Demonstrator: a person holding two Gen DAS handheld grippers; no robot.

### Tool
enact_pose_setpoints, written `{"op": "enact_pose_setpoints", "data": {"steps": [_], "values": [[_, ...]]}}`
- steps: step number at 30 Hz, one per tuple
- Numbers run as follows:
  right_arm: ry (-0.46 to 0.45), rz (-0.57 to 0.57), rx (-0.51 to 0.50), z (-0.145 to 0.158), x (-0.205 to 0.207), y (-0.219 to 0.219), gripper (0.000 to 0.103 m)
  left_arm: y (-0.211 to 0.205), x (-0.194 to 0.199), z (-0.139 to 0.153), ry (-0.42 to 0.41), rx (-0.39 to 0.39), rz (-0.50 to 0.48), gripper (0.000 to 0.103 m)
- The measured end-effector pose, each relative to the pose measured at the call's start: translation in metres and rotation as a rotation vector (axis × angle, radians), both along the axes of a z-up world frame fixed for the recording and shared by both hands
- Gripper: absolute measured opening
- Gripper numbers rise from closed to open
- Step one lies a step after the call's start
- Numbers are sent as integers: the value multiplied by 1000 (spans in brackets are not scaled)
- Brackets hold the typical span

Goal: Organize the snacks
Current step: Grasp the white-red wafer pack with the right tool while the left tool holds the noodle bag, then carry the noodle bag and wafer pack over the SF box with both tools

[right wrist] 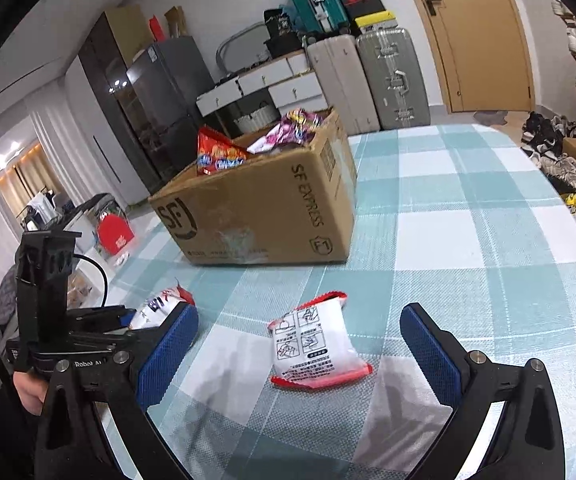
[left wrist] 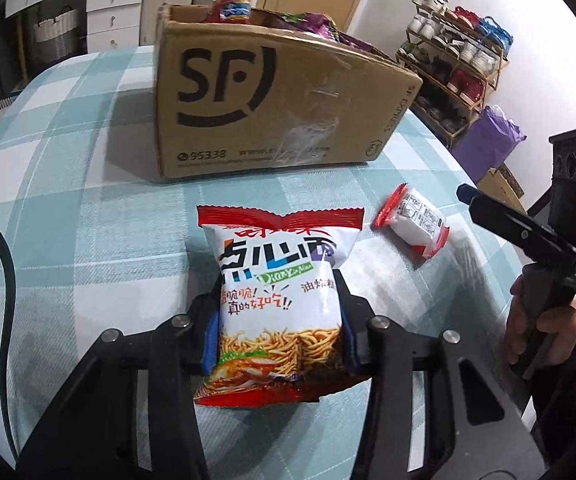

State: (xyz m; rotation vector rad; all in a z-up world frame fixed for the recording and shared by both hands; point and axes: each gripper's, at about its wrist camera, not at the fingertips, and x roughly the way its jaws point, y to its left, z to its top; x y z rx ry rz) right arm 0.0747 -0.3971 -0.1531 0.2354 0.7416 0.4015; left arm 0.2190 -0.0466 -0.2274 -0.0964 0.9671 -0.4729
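My left gripper (left wrist: 279, 320) is shut on a white and red noodle snack bag (left wrist: 279, 280), held just above the checked tablecloth. The bag's top shows in the right wrist view (right wrist: 159, 308). A small white packet with red ends (right wrist: 314, 344) lies on the cloth between the open fingers of my right gripper (right wrist: 300, 344). It also shows in the left wrist view (left wrist: 412, 222), with the right gripper (left wrist: 488, 208) to its right. An open cardboard box (left wrist: 263, 100) holding several snack bags stands behind; it also shows in the right wrist view (right wrist: 263, 208).
The round table with the blue checked cloth (right wrist: 468, 220) drops off at its right and left edges. Suitcases (right wrist: 388, 76), drawers and a fridge stand behind. A shoe rack (left wrist: 456, 60) and a purple bag (left wrist: 492, 140) are beyond the table's right edge.
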Motion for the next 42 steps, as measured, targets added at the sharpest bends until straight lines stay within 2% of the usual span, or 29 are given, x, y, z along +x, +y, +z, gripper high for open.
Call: {"op": "enact_pose_setpoints", "data": {"steps": [6, 10, 16, 19, 21, 23, 25, 34, 38, 42], "values": [[39, 15, -34, -10, 8, 7, 102, 11, -7, 0, -8, -8, 13, 43], [92, 20, -80, -20, 16, 14, 102, 14, -9, 1, -10, -24, 24, 43], [122, 45, -153, -26, 24, 30, 100, 28, -18, 5, -17, -35, 44, 43], [139, 54, -179, -30, 28, 36, 81, 32, -21, 6, -15, -33, 53, 43], [149, 52, -179, -32, 30, 37, 80, 34, -23, 7, -14, -32, 56, 43], [148, 54, -178, -32, 29, 39, 74, 35, -25, 9, -23, -17, 59, 43], [144, 59, -198, -32, 29, 42, 51, 35, -26, 11, -31, -11, 60, 43], [93, 65, -237, -26, 20, 49, 44, 44, -38, 24, -43, -17, 64, 43], [79, 57, -199, -15, 14, 45, 44, 50, -43, 35, -51, -19, 78, 43], [38, 61, -148, 9, 5, 41, 44, 54, -47, 51, -68, -28, 76, 43]]}}
